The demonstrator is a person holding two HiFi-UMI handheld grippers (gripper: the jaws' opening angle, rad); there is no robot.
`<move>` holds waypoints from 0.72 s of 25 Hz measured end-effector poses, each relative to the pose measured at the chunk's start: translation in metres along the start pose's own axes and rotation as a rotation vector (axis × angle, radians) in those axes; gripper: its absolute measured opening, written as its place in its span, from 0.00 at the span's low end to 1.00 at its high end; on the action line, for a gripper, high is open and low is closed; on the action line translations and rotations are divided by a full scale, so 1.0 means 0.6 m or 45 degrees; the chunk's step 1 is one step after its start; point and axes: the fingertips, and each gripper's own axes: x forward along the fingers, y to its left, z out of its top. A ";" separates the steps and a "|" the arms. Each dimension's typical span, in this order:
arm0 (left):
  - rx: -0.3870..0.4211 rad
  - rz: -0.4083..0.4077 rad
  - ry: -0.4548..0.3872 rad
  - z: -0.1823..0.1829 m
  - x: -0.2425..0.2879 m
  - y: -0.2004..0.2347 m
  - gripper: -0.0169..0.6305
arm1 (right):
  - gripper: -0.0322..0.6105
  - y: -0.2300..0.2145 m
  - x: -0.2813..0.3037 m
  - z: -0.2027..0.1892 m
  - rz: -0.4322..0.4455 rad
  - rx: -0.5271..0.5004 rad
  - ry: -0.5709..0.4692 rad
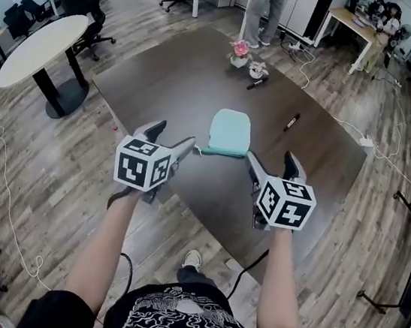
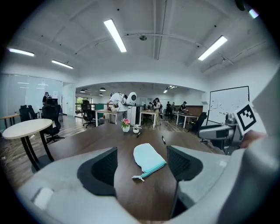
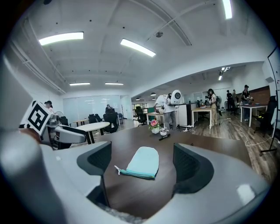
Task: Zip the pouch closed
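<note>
A pale mint-green pouch (image 1: 230, 132) lies flat on the dark brown table (image 1: 171, 86), its zipper edge toward me and a small white pull tab (image 1: 197, 150) sticking out at its left end. In the left gripper view the pouch (image 2: 148, 159) sits ahead between the jaws, with the tab (image 2: 138, 177) nearest. The right gripper view shows the pouch (image 3: 141, 162) in the same way. My left gripper (image 1: 171, 138) is open, just left of the tab. My right gripper (image 1: 270, 159) is open too, just right of the pouch's near corner. Neither one touches the pouch.
A small pot of pink flowers (image 1: 240, 53), a white object (image 1: 258, 70) and a black pen (image 1: 256, 84) stand at the table's far end. Another black marker (image 1: 292, 121) lies right of the pouch. A round white table (image 1: 40, 45) and office chairs stand left; people are at the back.
</note>
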 end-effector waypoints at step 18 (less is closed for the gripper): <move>0.029 -0.023 0.036 0.049 0.151 0.015 0.58 | 0.72 -0.105 0.108 0.023 -0.042 0.041 0.015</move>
